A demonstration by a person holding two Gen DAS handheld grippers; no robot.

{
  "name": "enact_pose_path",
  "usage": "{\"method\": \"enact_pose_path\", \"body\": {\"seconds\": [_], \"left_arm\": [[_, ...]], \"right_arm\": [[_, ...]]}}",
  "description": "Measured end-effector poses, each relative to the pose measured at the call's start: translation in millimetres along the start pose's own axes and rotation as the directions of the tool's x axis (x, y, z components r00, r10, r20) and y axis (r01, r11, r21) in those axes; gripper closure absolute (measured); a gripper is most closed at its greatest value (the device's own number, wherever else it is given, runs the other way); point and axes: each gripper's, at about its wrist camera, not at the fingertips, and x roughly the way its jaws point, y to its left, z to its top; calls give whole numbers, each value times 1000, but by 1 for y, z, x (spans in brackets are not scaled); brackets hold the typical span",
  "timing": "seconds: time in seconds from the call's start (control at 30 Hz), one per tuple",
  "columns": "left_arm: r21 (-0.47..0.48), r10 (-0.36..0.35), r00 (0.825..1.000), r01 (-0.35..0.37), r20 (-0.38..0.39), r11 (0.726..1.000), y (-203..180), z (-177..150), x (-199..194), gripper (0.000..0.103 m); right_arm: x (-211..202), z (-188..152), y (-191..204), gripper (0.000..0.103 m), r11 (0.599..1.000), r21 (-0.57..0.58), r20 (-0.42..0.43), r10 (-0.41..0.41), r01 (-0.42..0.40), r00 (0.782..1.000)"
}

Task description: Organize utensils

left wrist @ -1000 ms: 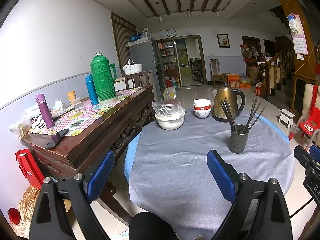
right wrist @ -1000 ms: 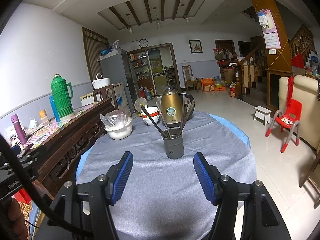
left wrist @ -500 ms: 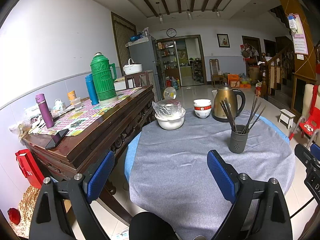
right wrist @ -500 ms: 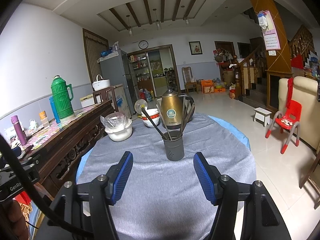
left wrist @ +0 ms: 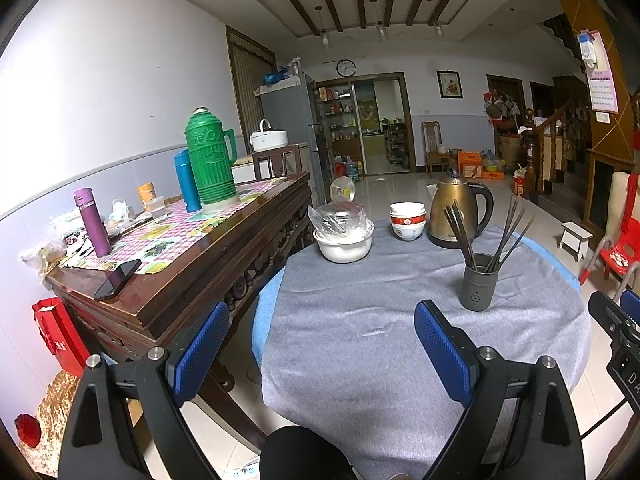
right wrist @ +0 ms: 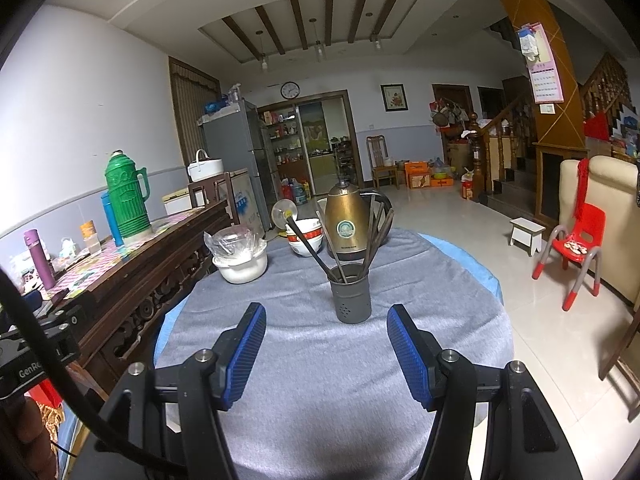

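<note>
The left gripper [left wrist: 320,344] hovers with jaws spread wide and empty over the grey-clothed surface [left wrist: 360,344]. Ahead of the right gripper [right wrist: 326,340], likewise wide and empty, stands the grey holder [right wrist: 352,296] with what look like dark chopsticks [right wrist: 310,246], near the kettle [right wrist: 346,226].

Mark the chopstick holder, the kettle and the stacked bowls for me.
chopstick holder [right wrist: 352,300]: right wrist view, front wall of the grey cup.
kettle [right wrist: 345,220]: right wrist view, gold body above the round badge.
stacked bowls [left wrist: 407,222]: left wrist view, red band.

Home dining room: clothed round table [left wrist: 400,340], kettle [left wrist: 454,216], fridge [right wrist: 236,160], staircase [right wrist: 516,152].
</note>
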Motion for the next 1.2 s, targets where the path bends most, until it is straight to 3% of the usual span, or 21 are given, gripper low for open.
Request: {"method": "enact_pose_path", "body": {"seconds": [1.2], "left_arm": [[-21, 26, 1000, -26, -16, 999, 7, -5, 2, 9]], "right_arm": [[-3, 1, 4, 36, 1000, -4, 2, 2, -2, 1000]]}}
